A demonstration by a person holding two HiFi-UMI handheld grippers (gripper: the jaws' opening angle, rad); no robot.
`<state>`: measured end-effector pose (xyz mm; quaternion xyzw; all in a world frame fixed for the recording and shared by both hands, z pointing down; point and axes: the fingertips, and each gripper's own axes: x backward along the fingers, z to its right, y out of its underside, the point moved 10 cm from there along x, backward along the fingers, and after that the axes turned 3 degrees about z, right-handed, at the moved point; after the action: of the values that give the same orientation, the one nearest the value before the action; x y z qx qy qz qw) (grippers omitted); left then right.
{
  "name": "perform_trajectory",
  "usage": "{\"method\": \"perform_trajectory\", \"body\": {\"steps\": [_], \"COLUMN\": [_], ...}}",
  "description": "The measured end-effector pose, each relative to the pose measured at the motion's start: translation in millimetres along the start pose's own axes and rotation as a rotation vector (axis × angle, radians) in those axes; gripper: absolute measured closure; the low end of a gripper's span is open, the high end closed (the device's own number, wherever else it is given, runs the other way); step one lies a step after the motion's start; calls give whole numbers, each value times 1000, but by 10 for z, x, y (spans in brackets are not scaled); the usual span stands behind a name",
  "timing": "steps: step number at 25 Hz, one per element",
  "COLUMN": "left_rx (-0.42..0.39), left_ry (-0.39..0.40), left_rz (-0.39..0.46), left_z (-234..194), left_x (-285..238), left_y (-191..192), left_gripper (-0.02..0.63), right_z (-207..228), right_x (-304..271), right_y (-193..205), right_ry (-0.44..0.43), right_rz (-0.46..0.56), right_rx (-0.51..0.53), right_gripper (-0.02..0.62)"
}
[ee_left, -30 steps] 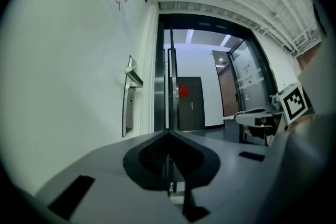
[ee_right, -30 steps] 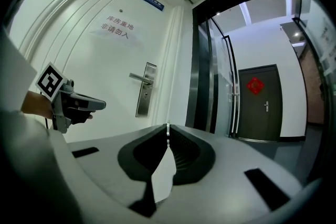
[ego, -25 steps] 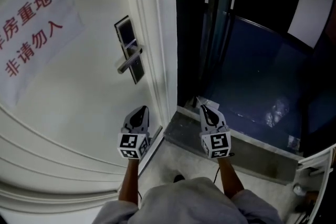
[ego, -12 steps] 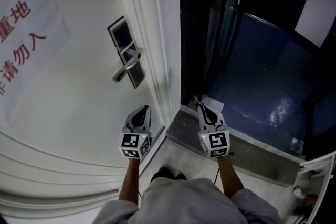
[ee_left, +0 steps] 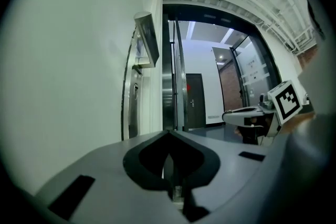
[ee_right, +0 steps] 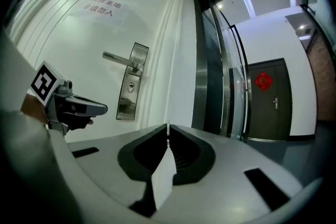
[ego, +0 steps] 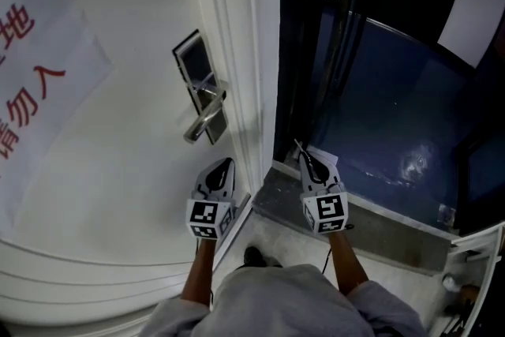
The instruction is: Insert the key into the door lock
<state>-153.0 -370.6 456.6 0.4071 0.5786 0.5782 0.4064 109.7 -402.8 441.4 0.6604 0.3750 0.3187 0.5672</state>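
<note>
The metal lock plate (ego: 200,87) with its lever handle (ego: 205,119) is mounted on the white door (ego: 118,170). In the right gripper view the plate (ee_right: 130,83) shows a keyhole (ee_right: 130,86) under the handle (ee_right: 118,57). My right gripper (ego: 304,158) is shut on a thin pale key (ee_right: 164,176), whose tip sticks out ahead (ego: 297,145). It points level at the doorway, right of the lock. My left gripper (ego: 227,164) is just below the handle, close to the door, and its jaws are together with nothing in them (ee_left: 168,135).
A paper notice with red characters (ego: 31,67) hangs on the door. The white door frame (ego: 256,51) stands between the two grippers. Right of it is an open doorway with metal and glass framing (ego: 339,20), a dark blue floor (ego: 394,114) and a grey threshold (ego: 371,225).
Both grippers have moved forward toward the door together. The lock plate and handle now sit lower in the head view, closer to the left gripper.
</note>
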Motion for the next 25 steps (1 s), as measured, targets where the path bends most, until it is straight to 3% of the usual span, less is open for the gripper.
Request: {"method": "perform_trajectory", "body": {"steps": [6,11,25], "left_rx": [-8,-5,-38], "left_ry": [33,8,-281], "left_rz": [11,28,23], "left_z": [-205,-305,-198], "left_x": [-49,-36,294], "left_y": [49,-28,-103], "left_gripper": [588,588,588], "right_z": [-212,-362,-233], "right_x": [-287,-497,-895], "right_y": [-46,-68,-181], "right_ry": [-4,-56,-316], "right_rz": [11,18,97], "right_rx": [18,23,19], "right_gripper": [566,566,566]}}
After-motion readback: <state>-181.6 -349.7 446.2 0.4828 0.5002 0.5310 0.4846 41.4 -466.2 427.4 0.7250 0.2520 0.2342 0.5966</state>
